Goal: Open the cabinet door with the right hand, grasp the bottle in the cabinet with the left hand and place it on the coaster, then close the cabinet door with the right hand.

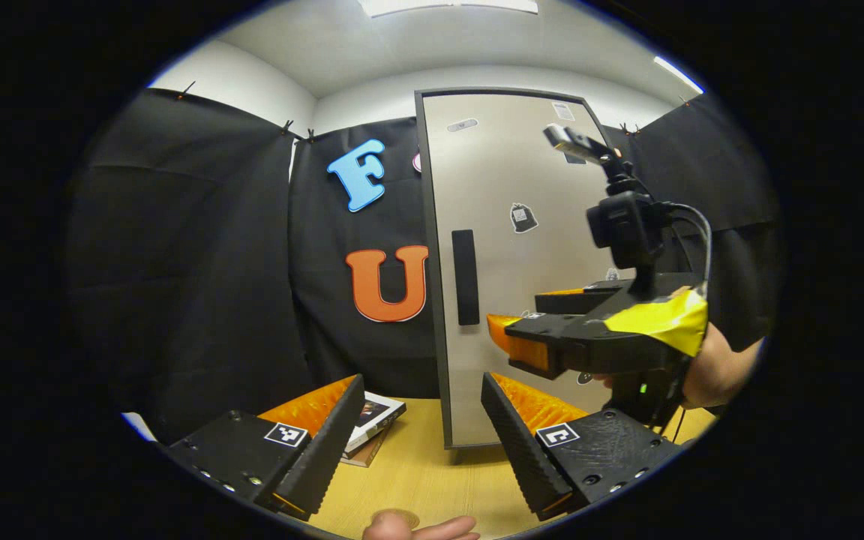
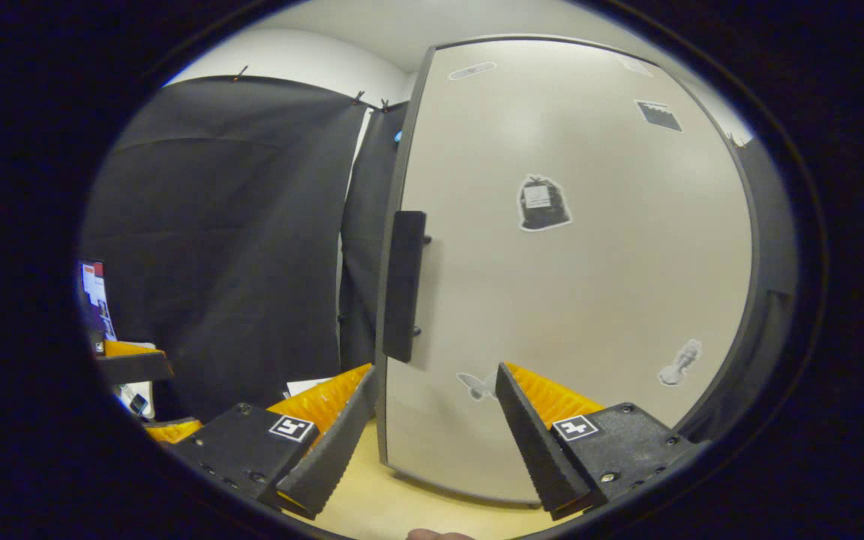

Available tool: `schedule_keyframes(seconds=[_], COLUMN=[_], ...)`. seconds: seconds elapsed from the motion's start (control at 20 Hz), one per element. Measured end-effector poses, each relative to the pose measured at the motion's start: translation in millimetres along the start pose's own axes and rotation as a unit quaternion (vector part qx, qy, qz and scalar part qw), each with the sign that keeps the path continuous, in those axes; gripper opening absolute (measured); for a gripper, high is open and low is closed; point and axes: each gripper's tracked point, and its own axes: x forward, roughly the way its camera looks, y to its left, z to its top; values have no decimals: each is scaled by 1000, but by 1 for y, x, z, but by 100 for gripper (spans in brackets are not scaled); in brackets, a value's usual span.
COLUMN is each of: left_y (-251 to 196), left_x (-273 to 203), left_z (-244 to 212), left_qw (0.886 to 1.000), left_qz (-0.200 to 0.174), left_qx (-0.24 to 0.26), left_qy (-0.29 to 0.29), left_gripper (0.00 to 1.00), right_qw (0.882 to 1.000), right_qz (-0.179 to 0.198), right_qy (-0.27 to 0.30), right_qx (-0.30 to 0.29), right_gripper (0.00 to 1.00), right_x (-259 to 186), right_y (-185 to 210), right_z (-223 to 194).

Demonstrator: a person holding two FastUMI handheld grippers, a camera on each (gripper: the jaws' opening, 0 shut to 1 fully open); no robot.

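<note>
The cabinet's grey door point(image 1: 522, 270) point(image 2: 574, 300) stands closed on the wooden table, so its inside is hidden. A black vertical handle point(image 1: 466, 277) point(image 2: 404, 285) runs along the door's left edge. My right gripper point(image 2: 432, 442) is open, close in front of the door, just below and right of the handle, touching nothing. In the left gripper view that right gripper point(image 1: 522, 315) hangs before the door's lower right, held by a hand point(image 1: 717, 367). My left gripper point(image 1: 424, 442) is open and empty, farther back over the table. A small round tan disc point(image 1: 394, 519), perhaps the coaster, lies at the near edge.
A flat stack like books point(image 1: 376, 416) lies on the wooden table point(image 1: 417, 472) left of the cabinet. Black cloth walls close in the back and left. A fingertip point(image 1: 443, 529) shows at the bottom edge. The left gripper's fingers point(image 2: 132, 364) show at the far left of the right gripper view.
</note>
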Motion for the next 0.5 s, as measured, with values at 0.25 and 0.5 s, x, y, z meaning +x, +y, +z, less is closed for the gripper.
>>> schedule_keyframes(seconds=[0.25, 0.5], left_y=[7, 14], left_x=[-8, -7], left_z=[-11, -15], left_qw=[1000, 1000], left_qz=[7, 8], left_qx=[0, -5], left_qy=[20, 28], left_gripper=[95, 95], right_qw=[1000, 1000], right_qz=[20, 18], right_qy=[9, -8], right_qx=[19, 23], right_gripper=[100, 100], right_x=[23, 39], right_y=[16, 15], right_z=[-4, 13])
